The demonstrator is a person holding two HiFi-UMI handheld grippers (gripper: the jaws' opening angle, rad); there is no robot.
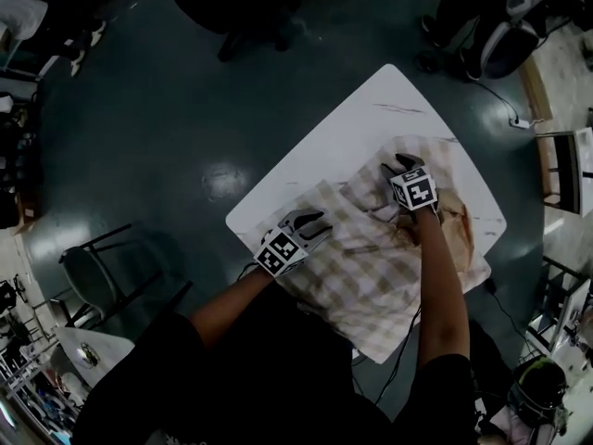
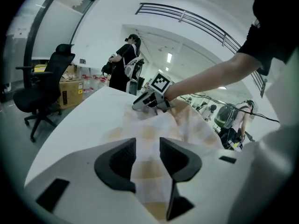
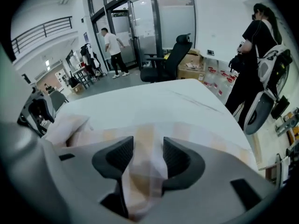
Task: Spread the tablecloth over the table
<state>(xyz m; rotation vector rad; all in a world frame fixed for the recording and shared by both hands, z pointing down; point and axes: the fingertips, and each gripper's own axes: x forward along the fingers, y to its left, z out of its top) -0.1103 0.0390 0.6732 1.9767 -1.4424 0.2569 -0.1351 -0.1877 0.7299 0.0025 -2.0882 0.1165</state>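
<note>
Left tongs (image 1: 310,222) and right tongs (image 1: 400,166) gape around cloth (image 1: 371,269) folds; clamp firmly, then drag toward bare tabletop (image 1: 345,128), upper left.

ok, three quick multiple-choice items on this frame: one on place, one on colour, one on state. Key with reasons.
1. Where does the tablecloth lie?
A) bunched on the part of the table nearest the person
B) on the floor
C) over a chair
2. Its colour?
A) plain blue
B) black
C) beige-and-white check
3. How do the left hand-held gripper jaws stand?
A) shut on a cup
B) apart
C) out of view
Key: 1A, the head view shows the table's far corner bare; 2C, the checks show in every view; 3B, the left gripper view shows a gap between them with cloth in it.
</note>
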